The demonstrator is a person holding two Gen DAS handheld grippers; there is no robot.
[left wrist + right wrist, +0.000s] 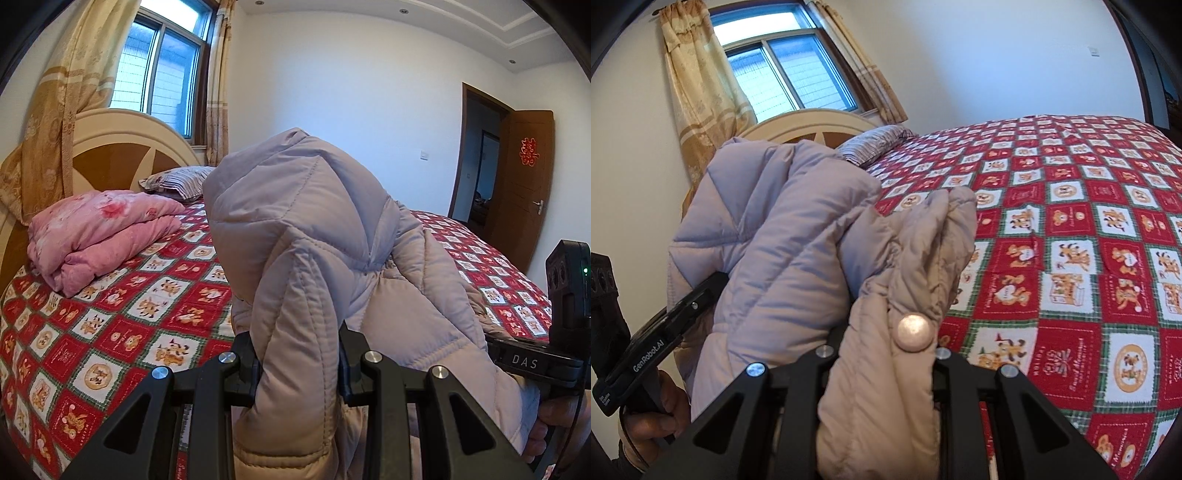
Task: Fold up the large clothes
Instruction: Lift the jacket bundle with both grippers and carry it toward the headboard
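Note:
A pale grey-beige quilted puffer coat (314,229) is bunched up and held above the bed. My left gripper (297,369) is shut on a thick fold of the coat. My right gripper (884,362) is shut on another fold of the coat (783,236), by a round metal snap button (915,331). The right gripper also shows at the right edge of the left wrist view (532,363), and the left gripper at the lower left of the right wrist view (665,332). The fingertips are hidden in the padding.
The bed has a red, white and green checked bedspread (1071,258). A folded pink quilt (99,240) and a striped pillow (177,181) lie near the headboard (122,151). A curtained window (162,74) is behind. An open brown door (528,192) is at right.

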